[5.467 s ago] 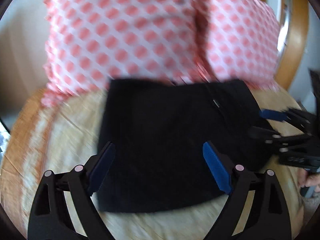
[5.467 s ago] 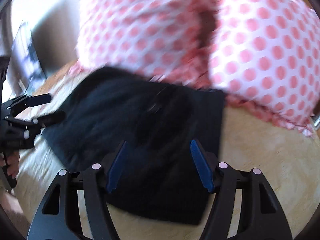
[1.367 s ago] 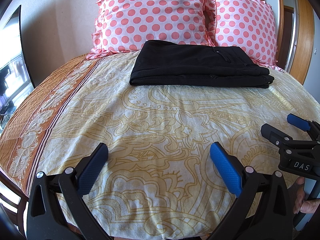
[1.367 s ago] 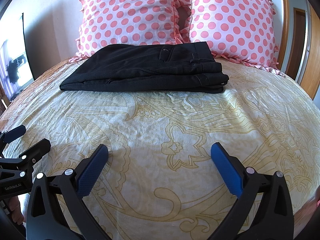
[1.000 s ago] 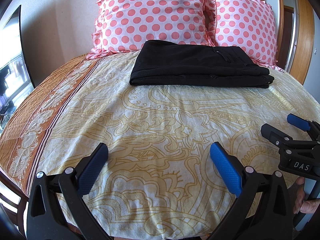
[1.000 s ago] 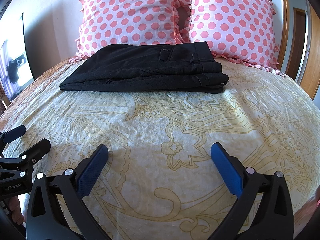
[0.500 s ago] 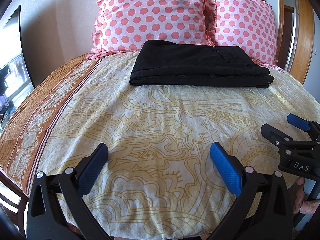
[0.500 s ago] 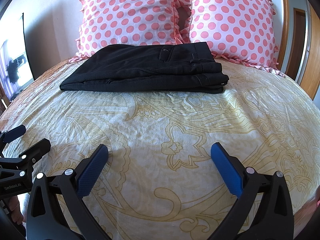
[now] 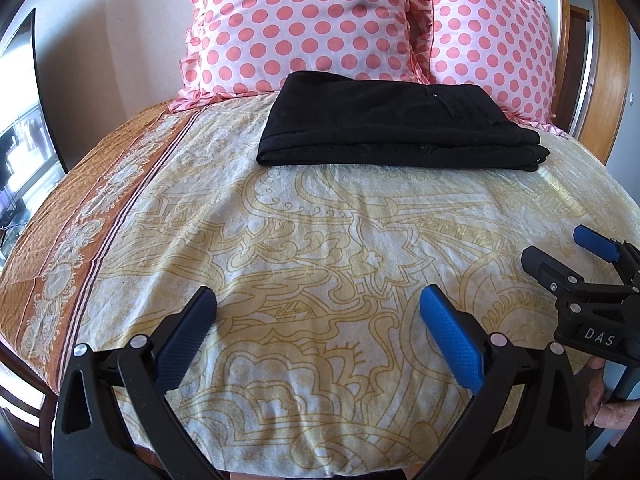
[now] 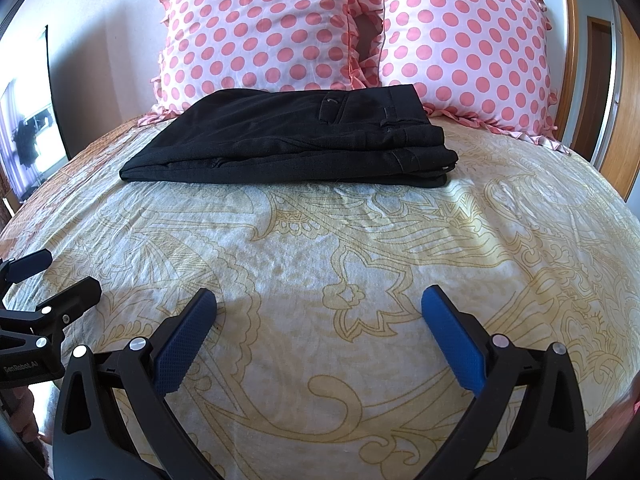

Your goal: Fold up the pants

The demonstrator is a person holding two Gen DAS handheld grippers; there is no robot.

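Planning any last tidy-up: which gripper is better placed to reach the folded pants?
Neither clearly. Left gripper and right gripper are both open, empty, low near the bedspread's front edge, similarly far from the folded black pants by the pillows.

White letters "DAS" stand on the right gripper [image 9: 560, 256] body; the left gripper [image 10: 52, 276] body reads, seemingly, "GenRobot.AI".

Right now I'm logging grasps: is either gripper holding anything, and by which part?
Nothing is held. The left gripper and right gripper are open over the bedspread; the folded black pants lie untouched.
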